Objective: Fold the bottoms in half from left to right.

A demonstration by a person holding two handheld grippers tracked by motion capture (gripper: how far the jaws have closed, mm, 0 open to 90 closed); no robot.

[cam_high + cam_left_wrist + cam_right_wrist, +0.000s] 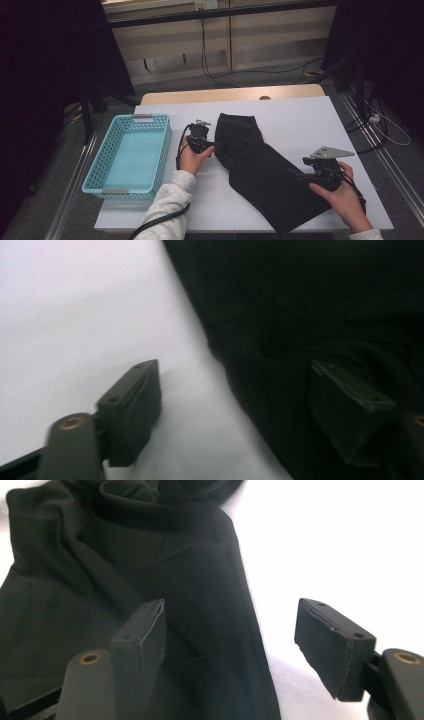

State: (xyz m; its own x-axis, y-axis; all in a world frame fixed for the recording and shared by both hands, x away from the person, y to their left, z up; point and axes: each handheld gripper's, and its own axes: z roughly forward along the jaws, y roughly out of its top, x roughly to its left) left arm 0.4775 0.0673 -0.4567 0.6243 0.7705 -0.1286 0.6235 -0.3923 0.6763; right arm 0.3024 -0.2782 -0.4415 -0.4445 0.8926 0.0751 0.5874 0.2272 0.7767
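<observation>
Straddling the edges of the black garment [260, 165] at the frame's centre on the white table [310, 120], both the left gripper [216, 145] and right gripper [299, 175] have fingers open, so each should pinch one fabric layer squarely before lifting.

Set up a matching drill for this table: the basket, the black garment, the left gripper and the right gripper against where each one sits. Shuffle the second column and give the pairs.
Things
1. basket
2. black garment
3. left gripper
4. right gripper

Places
A. jaws open at the garment's near right edge
B. spread across the middle of the white table
C. at the table's left side, nothing in it
D. jaws open at the garment's left edge

Pairs: 1-C, 2-B, 3-D, 4-A
</observation>
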